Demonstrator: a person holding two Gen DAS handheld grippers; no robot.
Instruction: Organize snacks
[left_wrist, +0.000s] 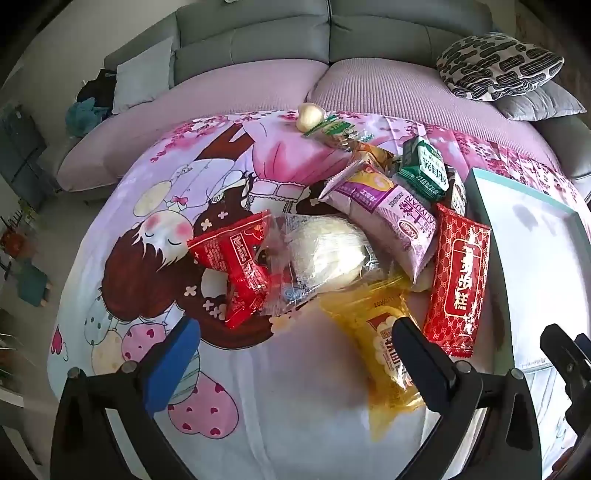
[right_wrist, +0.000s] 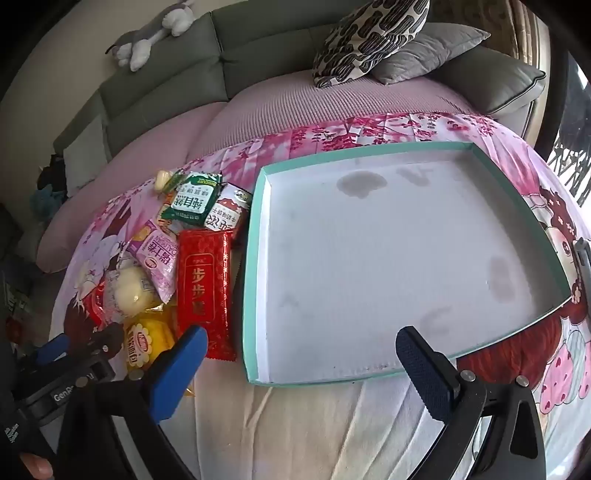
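A pile of snack packets lies on the cartoon-print cloth (left_wrist: 288, 424): a long red packet (left_wrist: 456, 277) (right_wrist: 205, 291), a yellow packet (left_wrist: 384, 343) (right_wrist: 147, 338), a clear-wrapped white bun (left_wrist: 325, 254) (right_wrist: 127, 288), a small red packet (left_wrist: 236, 258), a purple packet (left_wrist: 391, 218) (right_wrist: 157, 254) and a green carton (left_wrist: 424, 170) (right_wrist: 194, 199). An empty teal-rimmed box lid (right_wrist: 255, 258) (left_wrist: 491, 236) lies to the right of the pile. My left gripper (left_wrist: 291, 358) is open and empty just before the yellow packet. My right gripper (right_wrist: 303, 362) is open and empty over the lid's near edge.
A grey sofa with a pink seat cover (left_wrist: 258, 85) stands behind the cloth. Patterned (right_wrist: 365, 37) and grey cushions (right_wrist: 424, 51) lie at the back right, a plush toy (right_wrist: 147, 37) on the sofa back. A small pale wrapped snack (left_wrist: 310, 116) lies at the cloth's far edge.
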